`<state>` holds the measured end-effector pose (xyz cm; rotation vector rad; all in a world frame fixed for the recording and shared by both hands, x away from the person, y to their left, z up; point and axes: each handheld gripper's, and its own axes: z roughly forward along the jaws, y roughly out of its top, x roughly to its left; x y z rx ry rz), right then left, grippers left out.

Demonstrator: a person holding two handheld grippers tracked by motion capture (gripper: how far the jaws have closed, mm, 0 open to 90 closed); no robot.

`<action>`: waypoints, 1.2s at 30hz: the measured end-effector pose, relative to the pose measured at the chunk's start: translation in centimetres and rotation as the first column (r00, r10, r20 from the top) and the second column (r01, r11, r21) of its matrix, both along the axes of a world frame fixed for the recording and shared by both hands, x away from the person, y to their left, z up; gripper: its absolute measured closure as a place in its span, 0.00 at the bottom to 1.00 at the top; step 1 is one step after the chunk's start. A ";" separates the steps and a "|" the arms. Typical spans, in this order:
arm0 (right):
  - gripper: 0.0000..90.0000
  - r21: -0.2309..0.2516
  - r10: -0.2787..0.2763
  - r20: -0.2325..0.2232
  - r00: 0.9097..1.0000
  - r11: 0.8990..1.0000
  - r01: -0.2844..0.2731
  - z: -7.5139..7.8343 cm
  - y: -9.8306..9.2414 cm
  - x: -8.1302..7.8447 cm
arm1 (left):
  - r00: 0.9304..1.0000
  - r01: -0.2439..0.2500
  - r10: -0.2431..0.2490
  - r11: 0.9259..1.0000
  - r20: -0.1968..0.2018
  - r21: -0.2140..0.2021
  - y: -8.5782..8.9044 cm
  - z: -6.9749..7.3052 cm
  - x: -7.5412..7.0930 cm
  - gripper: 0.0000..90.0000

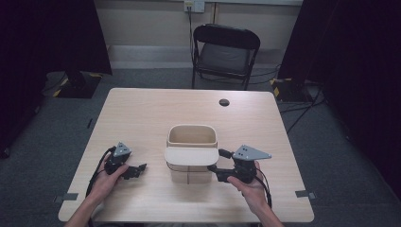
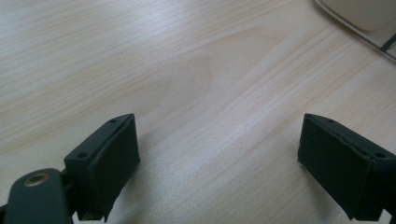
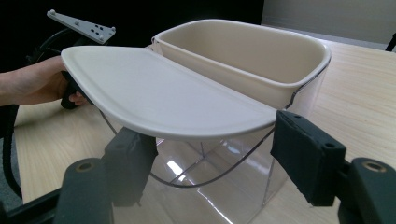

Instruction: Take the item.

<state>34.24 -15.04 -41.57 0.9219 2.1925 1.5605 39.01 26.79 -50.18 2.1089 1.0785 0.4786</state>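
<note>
Cream lid half-swung over clear bin — right fingers at its edge

High view: a clear-walled bin (image 1: 191, 163) stands mid-surface (image 1: 142, 113), with a cream inner tub (image 1: 192, 135) seated in the far half and a cream lid (image 1: 191, 156) lying flat over the near half. My right gripper (image 1: 213, 167) sits just beside the bin's right side, level with the lid, probably so I can catch the lid's rim. My left gripper (image 1: 140, 168) rests low on the surface, apart from the bin; I judge it parked, leaving the work to the right hand.

Left gripper view: my fingers (image 2: 105, 161) stand wide apart with bare wood between them, holding nothing. A corner of the bin (image 2: 364, 14) shows far off at top right.

Right gripper view: the lid (image 3: 159, 93) hangs just above and ahead of my fingers (image 3: 306, 156), its rounded rim overhanging the gap. Fingers are parted, one each side below the rim; neither pad presses on it, so no grip yet. The tub (image 3: 243, 51) lies beyond.
</note>
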 end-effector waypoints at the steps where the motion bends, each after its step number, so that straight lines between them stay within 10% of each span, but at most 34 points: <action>1: 0.34 0.000 -0.001 0.001 1.000 1.000 0.001 0.0 0.0 0.0 | 1.000 0.000 0.000 1.000 0.000 0.000 0.0 0.0 0.0 0.13; 36: 0.37 0.012 -0.002 0.018 1.000 1.000 0.002 1.3 0.1 0.7 | 1.000 0.000 0.000 1.000 0.001 0.000 0.0 0.0 0.0 0.13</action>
